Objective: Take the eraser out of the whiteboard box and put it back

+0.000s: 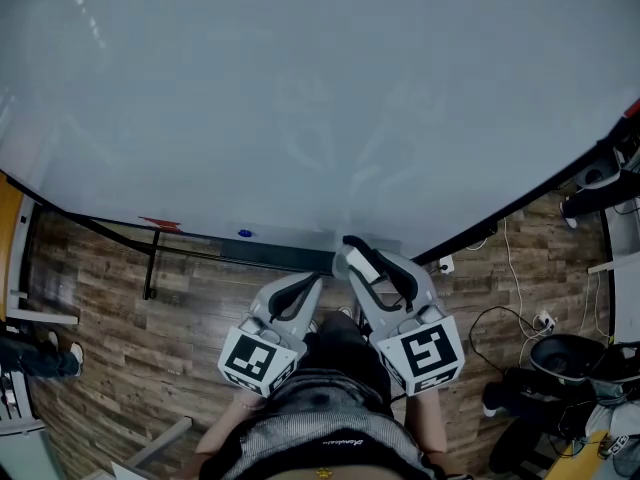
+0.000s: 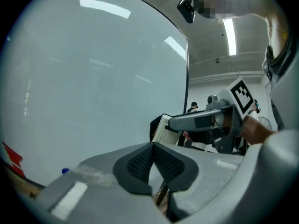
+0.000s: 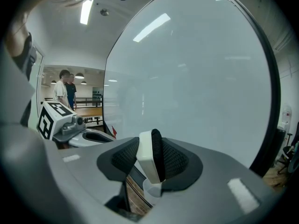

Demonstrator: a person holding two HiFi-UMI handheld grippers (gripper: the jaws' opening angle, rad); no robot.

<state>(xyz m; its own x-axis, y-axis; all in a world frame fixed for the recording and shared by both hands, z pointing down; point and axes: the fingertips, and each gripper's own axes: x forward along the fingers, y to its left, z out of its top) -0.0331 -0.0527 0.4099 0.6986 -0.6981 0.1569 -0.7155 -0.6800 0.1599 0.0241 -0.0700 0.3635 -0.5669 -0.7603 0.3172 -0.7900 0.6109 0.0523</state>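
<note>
Eraser (image 3: 145, 157) stands clamped upright in my right claw (image 3: 150, 164), just above the box (image 3: 150, 189), ready to drop back in; my left claw (image 2: 154, 162) sits alongside, closed on nothing, out of the way.

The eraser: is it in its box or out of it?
Out: the eraser is clamped upright between the right gripper's pads, held up before the whiteboard.

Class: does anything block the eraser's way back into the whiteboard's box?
Nothing visible does. The right tool grips the eraser just above the clear box at the whiteboard's lower edge. The left tool, shut and empty, sits off to the side.
</note>
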